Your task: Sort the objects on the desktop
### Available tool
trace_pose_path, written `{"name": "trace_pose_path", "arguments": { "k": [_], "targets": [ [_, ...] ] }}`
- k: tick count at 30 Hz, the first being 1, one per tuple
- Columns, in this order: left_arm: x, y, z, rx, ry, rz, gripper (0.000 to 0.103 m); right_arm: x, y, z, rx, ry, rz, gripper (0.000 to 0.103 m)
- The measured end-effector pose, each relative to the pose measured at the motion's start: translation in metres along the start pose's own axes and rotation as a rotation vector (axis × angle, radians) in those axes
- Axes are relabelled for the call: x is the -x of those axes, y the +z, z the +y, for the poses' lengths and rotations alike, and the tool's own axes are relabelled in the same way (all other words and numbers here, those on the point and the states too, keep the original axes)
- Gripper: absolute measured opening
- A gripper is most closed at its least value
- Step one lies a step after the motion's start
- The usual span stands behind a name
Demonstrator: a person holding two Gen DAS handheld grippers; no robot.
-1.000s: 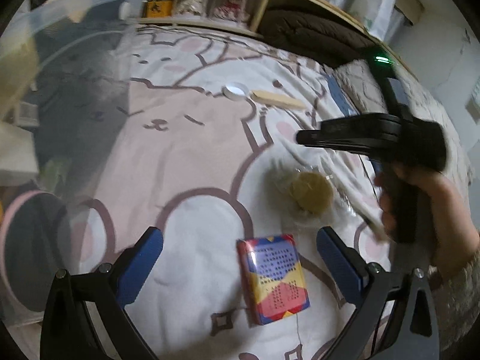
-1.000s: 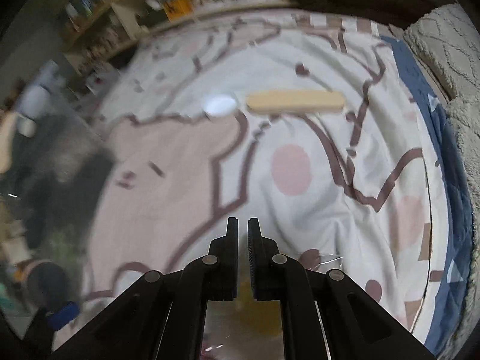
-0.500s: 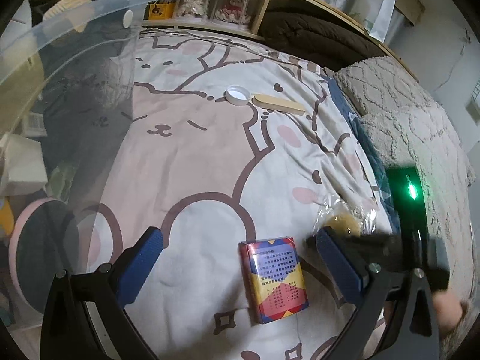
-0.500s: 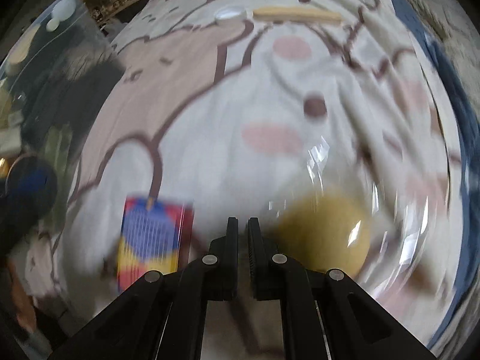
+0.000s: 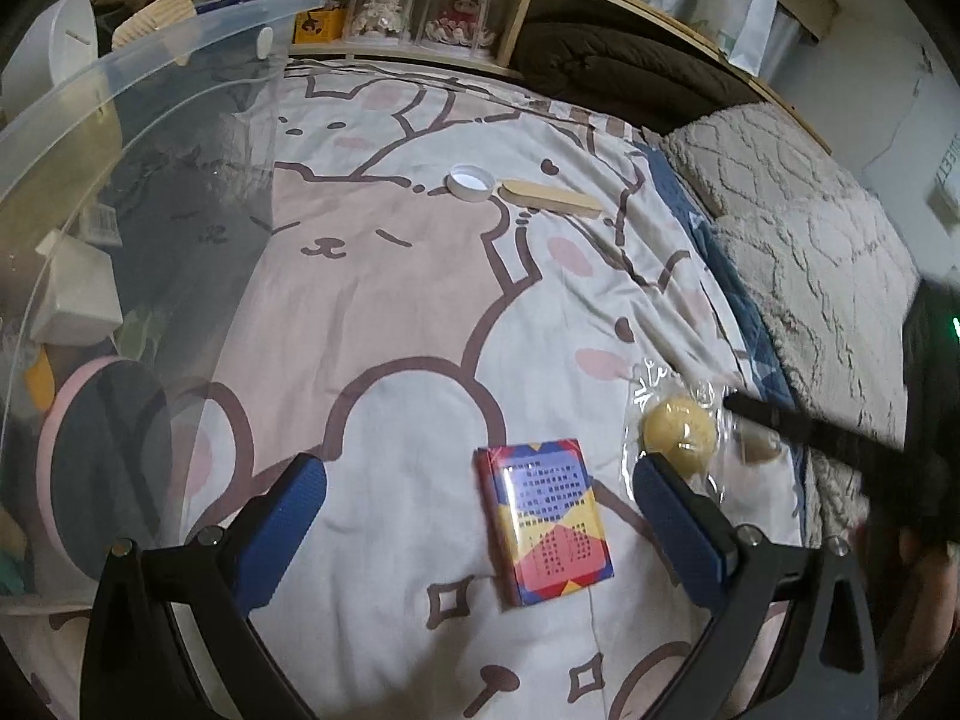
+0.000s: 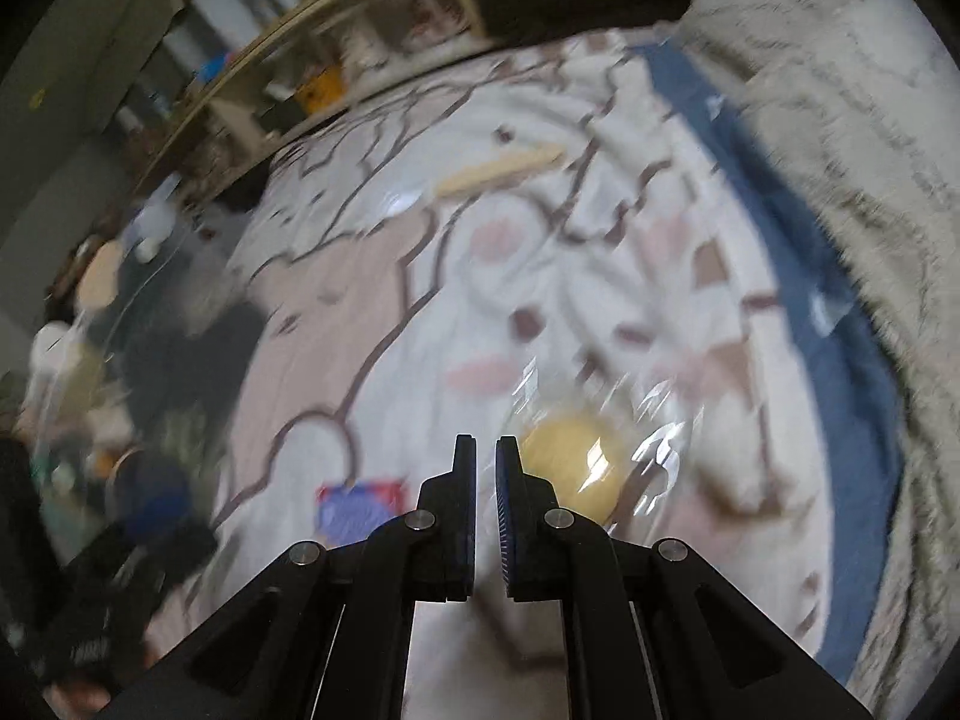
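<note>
1. Left gripper (image 5: 480, 504), bottom of the left wrist view: I see its blue-padded jaws spread wide with nothing between the pads; it hangs over the colourful card box.

2. Colourful card box (image 5: 543, 519), lower centre of that view, flat on the cartoon-bear bedsheet (image 5: 390, 312), framed between the open fingers but apart from both. I judge it the nearest sorting candidate: I would lower straight down, straddle its long sides, then close.

3. Right gripper (image 6: 486, 450), bottom centre of the right wrist view: jaws drawn nearly together, only a thin slit between them, nothing held. The view is blurred.

4. Yellow round item in a clear plastic wrapper (image 6: 570, 459), just right of the right gripper's tips, lying on the sheet; also at right in the left view (image 5: 678, 429). Judgement: the film is slippery and crinkled, so I should open first, centre on the round body, and not pinch loose film.

5. White cap (image 5: 471, 182) and flat wooden stick (image 5: 549, 199), upper centre, just beside each other.

6. Clear plastic bin (image 5: 120, 96), left edge, already holding assorted items; likely the drop-off.
</note>
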State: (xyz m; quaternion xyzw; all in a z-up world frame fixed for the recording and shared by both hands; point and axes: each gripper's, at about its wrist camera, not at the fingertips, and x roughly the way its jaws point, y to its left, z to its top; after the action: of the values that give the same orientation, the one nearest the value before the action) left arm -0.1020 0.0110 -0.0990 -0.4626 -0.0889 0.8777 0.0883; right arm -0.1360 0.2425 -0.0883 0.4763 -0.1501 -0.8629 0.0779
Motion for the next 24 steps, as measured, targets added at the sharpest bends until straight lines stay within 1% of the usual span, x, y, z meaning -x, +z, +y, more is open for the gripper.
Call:
{"name": "trace_pose_path", "arguments": {
  "k": [2,4,6,7,8,12,16,19,22,24],
  "targets": [
    [-0.002,0.000,-0.003,-0.010,0.000,0.003,0.103,-0.015,0.005,-0.008,-0.012,-0.017,0.011,0.008],
    [-0.002,0.000,-0.007,-0.023,0.001,0.000,0.103,-0.031,0.006,-0.016,-0.014,-0.034,0.051,0.008],
    [-0.003,0.001,-0.011,-0.041,0.008,-0.007,0.103,-0.045,0.000,-0.015,0.012,-0.053,0.092,0.008],
    [-0.003,0.002,-0.013,-0.048,0.012,-0.009,0.103,-0.045,-0.002,-0.014,0.026,-0.063,0.096,0.008],
    [-0.004,0.002,-0.014,-0.054,0.015,-0.009,0.103,-0.042,-0.005,-0.013,0.034,-0.059,0.106,0.008],
    [-0.009,0.001,-0.015,-0.067,0.023,-0.002,0.103,-0.041,-0.016,-0.006,0.068,-0.008,0.195,0.008],
    [-0.012,-0.002,-0.017,-0.071,0.027,0.009,0.103,-0.043,-0.031,-0.002,0.074,0.005,0.262,0.008],
    [-0.011,-0.005,-0.019,-0.081,0.026,0.010,0.103,-0.033,-0.028,0.006,0.106,0.007,0.193,0.008],
    [-0.012,-0.008,-0.022,-0.089,0.023,0.012,0.103,-0.022,-0.009,0.005,0.067,0.005,0.088,0.008],
    [-0.015,-0.011,-0.024,-0.090,0.014,0.025,0.103,-0.021,0.002,-0.001,0.037,-0.017,0.032,0.008]
  ]
}}
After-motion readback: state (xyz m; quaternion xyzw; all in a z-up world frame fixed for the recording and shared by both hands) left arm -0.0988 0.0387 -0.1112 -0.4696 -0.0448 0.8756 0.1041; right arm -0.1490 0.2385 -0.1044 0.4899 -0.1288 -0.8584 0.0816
